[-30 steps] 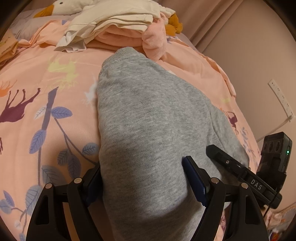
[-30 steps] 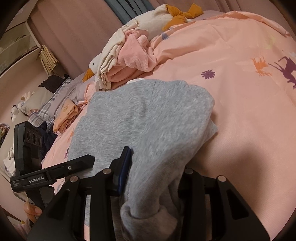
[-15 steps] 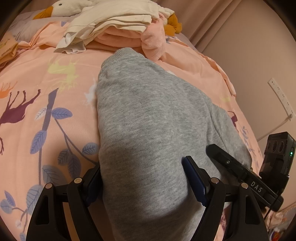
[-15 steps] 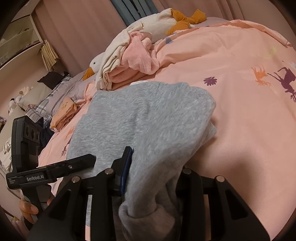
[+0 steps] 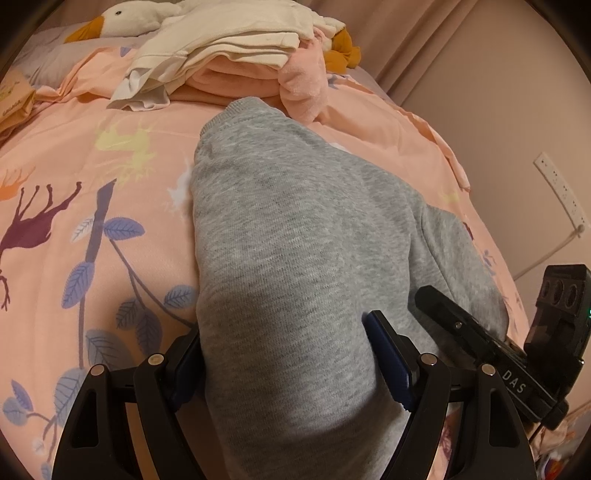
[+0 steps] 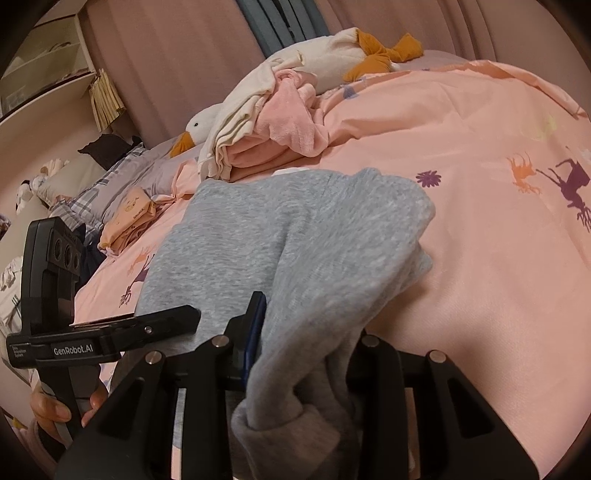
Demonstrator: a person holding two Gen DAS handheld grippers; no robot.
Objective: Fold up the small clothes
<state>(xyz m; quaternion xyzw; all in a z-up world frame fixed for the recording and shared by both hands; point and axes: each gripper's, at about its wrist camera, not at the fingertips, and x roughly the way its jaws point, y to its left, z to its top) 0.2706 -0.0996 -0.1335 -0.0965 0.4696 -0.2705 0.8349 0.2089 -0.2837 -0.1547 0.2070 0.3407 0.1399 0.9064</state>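
Peach bedding (image 5: 122, 236) printed with deer and leaves covers the bed, and the grey sweatpants (image 5: 295, 236) lie along it, waistband end toward the pile at the far side and near end drawn up off the cover. That near end is gathered between both tools, which looks like the start of a fold carrying it over the rest. The left gripper (image 5: 284, 354) stands wide, a broad thickness of grey cloth filling the gap from pad to pad. The right gripper (image 6: 306, 339) is closing, a bunched cuff hanging between its jaws and already pinched. Beyond the sweatpants, just touching their far edge, sits a heap of cream and pink clothes (image 5: 236, 59), with a plush goose (image 5: 122, 18) behind. A hand (image 6: 62, 406) grips the left tool's handle.
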